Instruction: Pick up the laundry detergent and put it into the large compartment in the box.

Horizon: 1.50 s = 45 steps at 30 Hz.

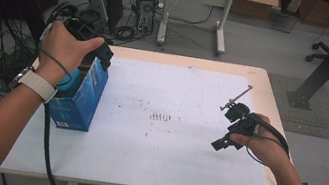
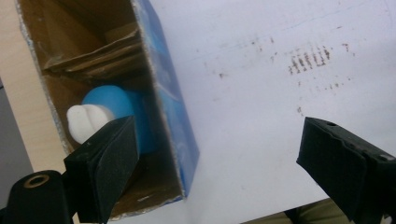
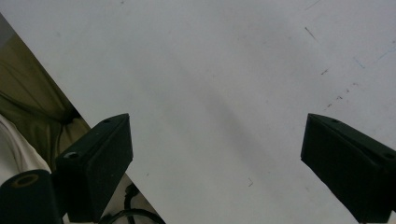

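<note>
Left gripper view: blue ball [image 2: 119, 109] inside box [image 2: 173, 121], below spread jaws

one blue box [image 1: 81, 96], one blue-and-white bottle [image 2: 108, 116] inside it, two grippers, left [image 1: 91, 42] and right [image 1: 232, 127], one white mat [image 1: 167, 123]

I see a cardboard box [image 2: 168, 112], glossy blue outside, raw brown inside, holding a smooth blue-and-white plastic bottle [image 2: 109, 114]; the white surface [image 1: 169, 144] looks matt, scuffed.
</note>
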Motion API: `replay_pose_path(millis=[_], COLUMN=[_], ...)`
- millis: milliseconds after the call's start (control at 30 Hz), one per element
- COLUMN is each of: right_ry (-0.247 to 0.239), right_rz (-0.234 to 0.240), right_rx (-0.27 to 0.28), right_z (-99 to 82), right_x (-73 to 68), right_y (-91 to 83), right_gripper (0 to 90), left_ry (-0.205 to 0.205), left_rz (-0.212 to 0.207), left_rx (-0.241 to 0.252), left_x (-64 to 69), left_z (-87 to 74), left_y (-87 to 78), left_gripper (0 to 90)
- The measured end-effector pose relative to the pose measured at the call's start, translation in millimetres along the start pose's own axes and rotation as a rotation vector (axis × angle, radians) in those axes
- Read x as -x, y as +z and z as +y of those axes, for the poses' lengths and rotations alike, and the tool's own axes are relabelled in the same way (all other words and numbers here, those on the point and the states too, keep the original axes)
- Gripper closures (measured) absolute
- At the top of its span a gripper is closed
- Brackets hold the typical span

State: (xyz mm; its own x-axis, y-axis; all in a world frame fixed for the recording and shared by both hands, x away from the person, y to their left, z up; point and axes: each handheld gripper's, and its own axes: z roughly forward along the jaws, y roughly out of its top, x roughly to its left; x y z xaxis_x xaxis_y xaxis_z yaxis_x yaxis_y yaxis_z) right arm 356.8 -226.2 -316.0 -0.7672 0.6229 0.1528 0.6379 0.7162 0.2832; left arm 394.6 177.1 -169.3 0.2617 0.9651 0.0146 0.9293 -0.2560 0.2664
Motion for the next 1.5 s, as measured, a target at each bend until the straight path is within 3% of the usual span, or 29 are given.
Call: replay_pose_path(millis=[167, 467, 767, 1500], right_ry=[0.002, 0.002, 0.005, 0.001], right_rz=[-0.003, -0.004, -0.003, -0.007], right_rx=[0.000, 0.004, 0.003, 0.007], right_z=[-0.4, -2.3, -3.3, -4.2], right_x=[0.0, -0.3, -1.6, -2.4], right_y=[-0.7, -1.8, -1.8, -3.7], right_gripper=[9.2, 9.1, 9.2, 9.2], left_ry=[0.019, 0.014, 0.044, 0.049], left_rz=[-0.005, -0.025, -0.042, -0.056], left_rx=[0.003, 0.005, 0.005, -0.016], left_x=[9.6, 19.8, 34.3, 52.8], left_z=[0.1, -0.1, -2.0, -5.7], left_y=[0.6, 2.3, 1.8, 8.3], left_gripper=[12.2, 9.3, 8.4, 8.9])
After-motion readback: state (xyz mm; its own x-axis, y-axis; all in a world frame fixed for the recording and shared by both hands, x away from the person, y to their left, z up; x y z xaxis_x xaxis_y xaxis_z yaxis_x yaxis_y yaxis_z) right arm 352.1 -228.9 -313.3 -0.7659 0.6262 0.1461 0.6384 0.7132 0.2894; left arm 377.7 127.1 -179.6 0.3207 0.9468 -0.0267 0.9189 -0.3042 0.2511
